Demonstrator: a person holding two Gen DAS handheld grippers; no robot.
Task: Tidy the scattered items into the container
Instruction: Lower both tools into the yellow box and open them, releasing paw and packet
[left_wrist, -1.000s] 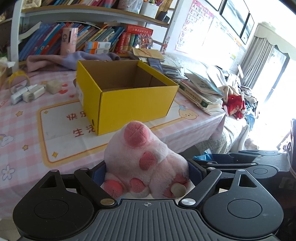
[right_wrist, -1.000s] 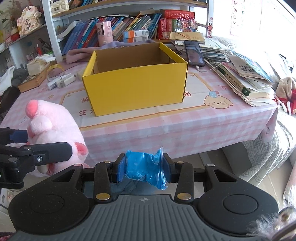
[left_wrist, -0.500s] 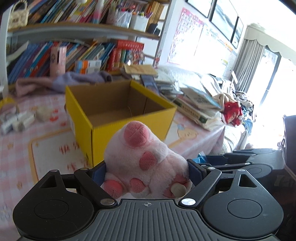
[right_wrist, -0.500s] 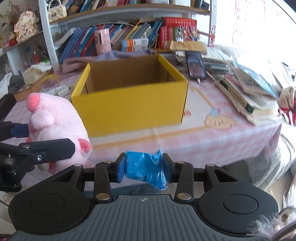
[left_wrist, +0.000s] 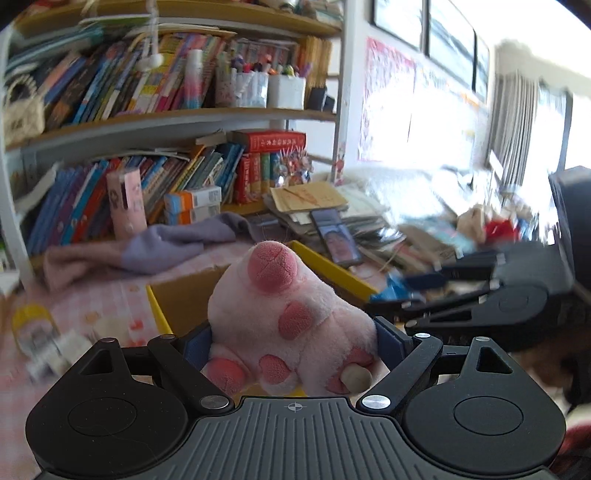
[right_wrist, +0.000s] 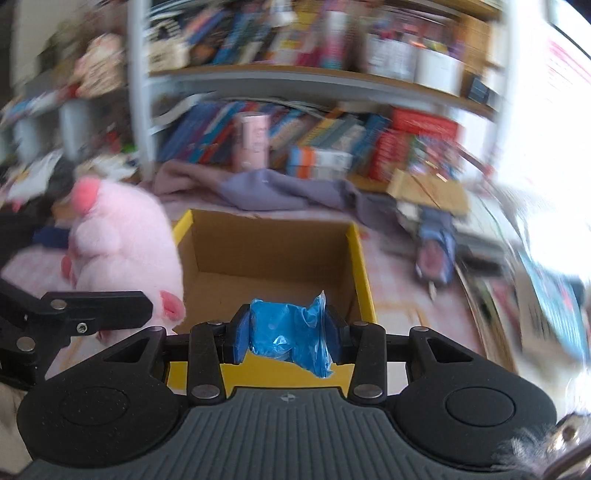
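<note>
Bookshelf (left_wrist: 155, 122): seen behind the bench, packed with books.
Bench (left_wrist: 110, 295): covered by a pink checked cloth; a purple cloth (right_wrist: 280, 188) is draped at its back.
Yellow box (right_wrist: 360, 266): stood open on the bench, its brown inside bare where visible.
Pink plush toy (left_wrist: 295, 317): pinched at both sides by the left tongs (left_wrist: 293, 341), held over the box's left edge.
Blue plastic bag (right_wrist: 290, 332): crumpled, clamped between the narrowly set right tongs (right_wrist: 288, 334), held above the box's near wall.
Phone (left_wrist: 334, 236): laid on papers right of the box.
</note>
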